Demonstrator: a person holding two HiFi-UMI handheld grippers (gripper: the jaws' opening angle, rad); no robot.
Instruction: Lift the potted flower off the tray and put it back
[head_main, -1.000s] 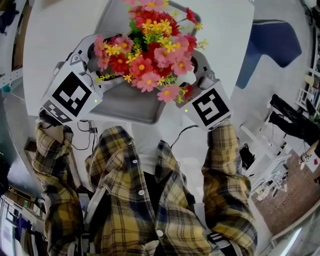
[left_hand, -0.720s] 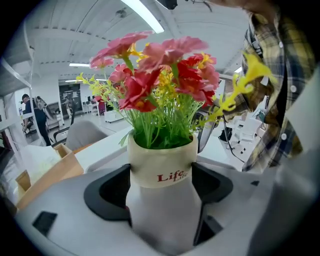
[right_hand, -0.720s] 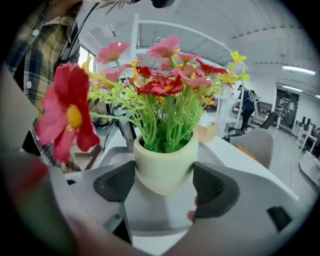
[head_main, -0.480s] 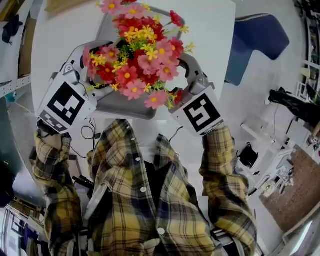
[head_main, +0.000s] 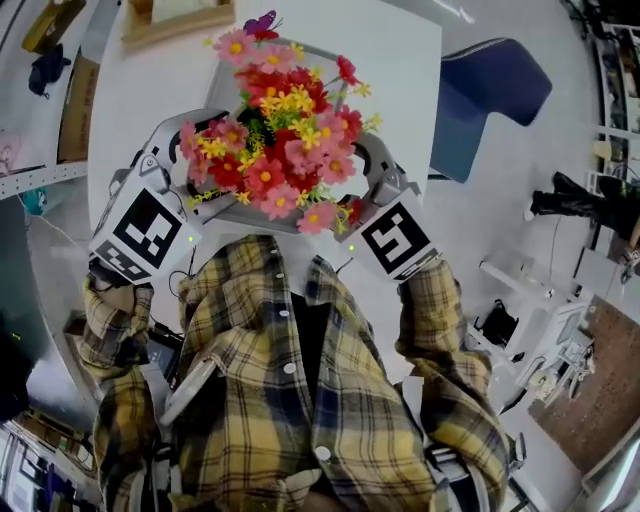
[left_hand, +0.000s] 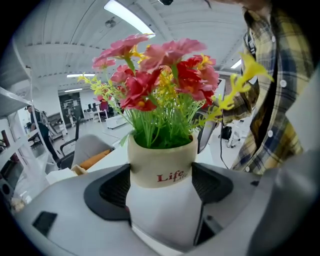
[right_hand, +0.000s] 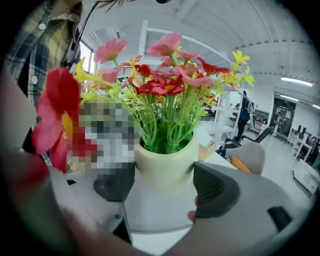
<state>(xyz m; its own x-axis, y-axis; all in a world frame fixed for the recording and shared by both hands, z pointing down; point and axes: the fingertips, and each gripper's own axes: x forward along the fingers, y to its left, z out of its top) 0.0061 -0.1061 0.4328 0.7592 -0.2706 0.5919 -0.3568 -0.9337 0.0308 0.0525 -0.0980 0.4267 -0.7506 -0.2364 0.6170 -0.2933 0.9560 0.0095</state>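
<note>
The potted flower (head_main: 275, 150) is a bunch of red, pink and yellow blooms in a cream pot (left_hand: 161, 160) printed "Life". In the head view the blooms hide the pot and most of the grey tray (head_main: 228, 214) below. My left gripper (left_hand: 161, 182) is shut on the pot, with a dark pad pressing each side. From the opposite side my right gripper (right_hand: 165, 187) is shut on the same pot (right_hand: 165, 167). Both marker cubes, left (head_main: 150, 235) and right (head_main: 395, 240), flank the blooms. I cannot tell whether the pot's base touches the tray.
The tray lies on a white table (head_main: 400, 60) close to my body. A blue chair (head_main: 490, 90) stands to the right of the table. A wooden box (head_main: 175, 20) sits at the table's far left. Cables (head_main: 180, 270) hang below the near edge.
Both grippers and the flower have kept together and shifted up the head view, looking smaller. The wooden box and more floor have come into view.
</note>
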